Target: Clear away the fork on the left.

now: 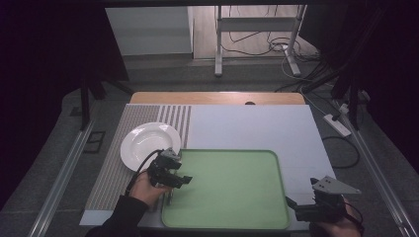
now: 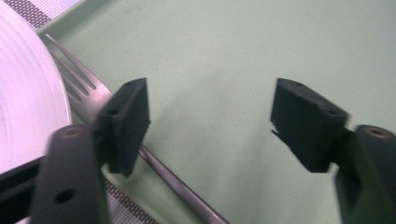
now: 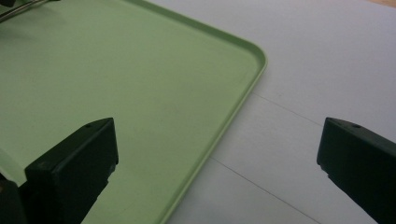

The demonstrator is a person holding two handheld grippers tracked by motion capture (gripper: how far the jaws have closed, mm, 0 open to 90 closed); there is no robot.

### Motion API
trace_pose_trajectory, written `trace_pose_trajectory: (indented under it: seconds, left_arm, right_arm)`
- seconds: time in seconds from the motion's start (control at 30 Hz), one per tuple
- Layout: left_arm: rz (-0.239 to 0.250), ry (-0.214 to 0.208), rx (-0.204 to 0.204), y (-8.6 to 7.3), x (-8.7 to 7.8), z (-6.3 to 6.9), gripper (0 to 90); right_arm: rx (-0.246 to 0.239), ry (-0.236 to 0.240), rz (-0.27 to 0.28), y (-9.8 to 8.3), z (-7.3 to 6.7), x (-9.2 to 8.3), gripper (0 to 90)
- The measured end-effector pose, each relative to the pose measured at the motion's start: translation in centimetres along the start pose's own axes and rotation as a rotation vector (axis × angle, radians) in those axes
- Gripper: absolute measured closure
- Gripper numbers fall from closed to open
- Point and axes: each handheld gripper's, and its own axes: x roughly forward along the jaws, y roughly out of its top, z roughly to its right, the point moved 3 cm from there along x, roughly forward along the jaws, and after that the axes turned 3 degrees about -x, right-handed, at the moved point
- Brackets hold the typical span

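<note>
Hovering the left gripper (image 2: 210,121) over the tray's (image 1: 232,187) left edge, we are keeping its jaws spread, the fork (image 2: 140,144) lying free beside the plate (image 1: 143,143); our right gripper (image 3: 217,163), jaws spread, is waiting at the tray's near right corner.

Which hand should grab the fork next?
Probably the left. The left gripper hangs open right beside the fork, which lies along the green tray's left rim by the white plate. The right gripper sits at the tray's far corner.

left gripper (image 1: 170,174): black, cabled | right gripper (image 1: 316,205): black, grey plate | sleeve (image 1: 123,217): dark
</note>
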Motion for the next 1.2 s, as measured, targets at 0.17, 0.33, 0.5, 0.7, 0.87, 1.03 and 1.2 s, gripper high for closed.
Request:
trace_pose_trajectory:
  seconds: [0.17,0.33,0.5,0.7,0.87,1.03,1.2]
  left_arm:
    - [0.024,-0.024,0.007,0.0,-0.2,0.1,12.0]
    - [0.030,-0.034,-0.008,-0.2,-0.5,-0.2,1.9]
    - [0.077,-0.054,-0.035,-0.5,-1.5,-0.7,0.1]
    - [0.094,-0.038,-0.046,-1.1,-2.1,-1.2,0.0]
    - [0.114,-0.030,-0.061,-1.4,-2.7,-1.3,0.0]
    - [0.115,0.002,-0.057,-1.8,-3.1,-1.4,0.0]
    - [0.137,0.031,-0.060,-2.0,-3.8,-1.7,0.0]
  right_arm:
    - [0.001,0.004,0.002,0.0,0.0,0.0,0.0]
    - [0.000,0.005,0.002,0.0,0.0,0.0,0.0]
    - [-0.001,0.005,0.000,0.0,0.0,0.0,0.0]
    - [-0.003,0.003,0.002,0.0,-0.1,0.0,0.0]
    - [-0.001,0.006,0.001,0.0,0.0,0.0,0.0]
    - [0.000,0.005,0.000,0.0,0.0,0.0,0.0]
    - [0.001,0.007,0.000,0.0,-0.1,0.0,0.0]
